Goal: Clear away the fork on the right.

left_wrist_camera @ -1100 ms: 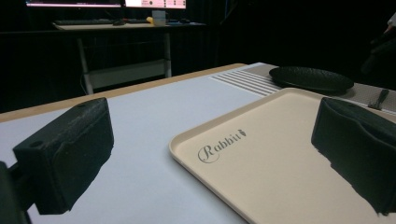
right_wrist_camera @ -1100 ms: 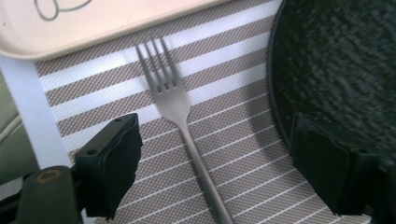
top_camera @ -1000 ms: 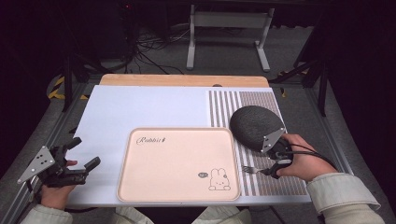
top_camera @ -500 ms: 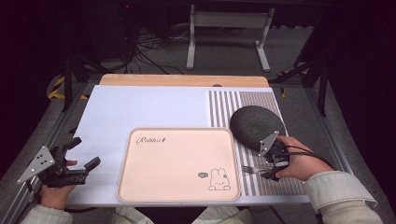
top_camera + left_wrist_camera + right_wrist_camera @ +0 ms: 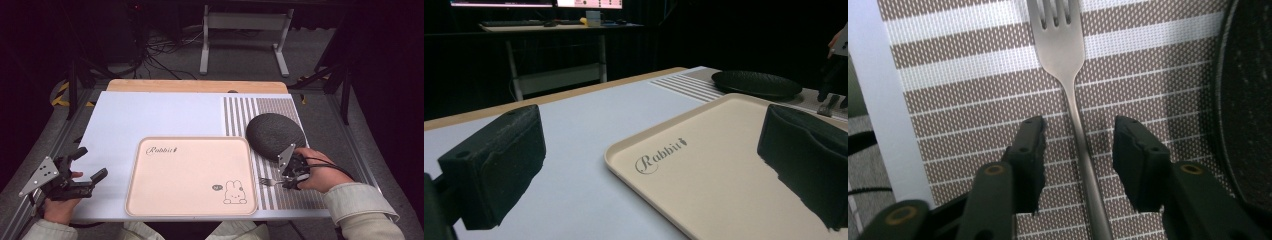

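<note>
A steel fork [image 5: 1068, 75] lies on the brown-and-white striped placemat [image 5: 973, 100], its tines [image 5: 264, 181] pointing toward the pink tray [image 5: 190, 175]. My right gripper [image 5: 1079, 150] is lowered over the fork's handle, jaws open on either side of it, not closed on it. In the high view the right gripper [image 5: 292, 176] sits just below the dark round plate [image 5: 275, 135]. My left gripper [image 5: 87, 167] stands open and empty at the table's left front, its pads [image 5: 499, 160] framing the tray's "Rabbit" lettering [image 5: 659, 155].
The dark plate [image 5: 756, 82] rests on the placemat at the right, close beside my right gripper. A white mat [image 5: 150, 120] covers the table's left and middle. A metal stand [image 5: 245, 30] and cables lie on the floor beyond the table.
My right gripper has shifted slightly left and down toward the fork's handle. The left gripper has stayed still.
</note>
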The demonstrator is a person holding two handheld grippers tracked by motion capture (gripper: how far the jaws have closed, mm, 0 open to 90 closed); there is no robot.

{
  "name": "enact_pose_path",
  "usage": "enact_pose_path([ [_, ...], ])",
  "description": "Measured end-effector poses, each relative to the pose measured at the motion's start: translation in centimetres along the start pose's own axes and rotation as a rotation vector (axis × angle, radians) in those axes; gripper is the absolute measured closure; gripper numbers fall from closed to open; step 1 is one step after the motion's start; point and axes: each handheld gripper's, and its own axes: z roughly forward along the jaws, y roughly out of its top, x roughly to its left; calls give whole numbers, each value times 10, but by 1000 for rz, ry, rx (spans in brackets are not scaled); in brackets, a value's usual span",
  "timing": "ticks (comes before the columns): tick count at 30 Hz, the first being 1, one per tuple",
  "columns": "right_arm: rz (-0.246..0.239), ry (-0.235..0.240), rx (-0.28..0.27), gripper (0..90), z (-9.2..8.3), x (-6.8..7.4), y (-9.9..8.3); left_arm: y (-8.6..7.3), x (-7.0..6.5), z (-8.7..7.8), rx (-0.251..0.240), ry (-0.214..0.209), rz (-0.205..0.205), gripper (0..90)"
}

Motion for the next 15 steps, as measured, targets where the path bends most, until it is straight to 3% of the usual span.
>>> enact_pose_path([
  [3, -18, 7, 18, 665, 2, -1, 2, 0, 0, 0, -1, 0, -1, 0],
  [15, -75, 17, 32, 806, 4, -4, 3, 0, 0, 0, -1, -6, -5, 0],
])
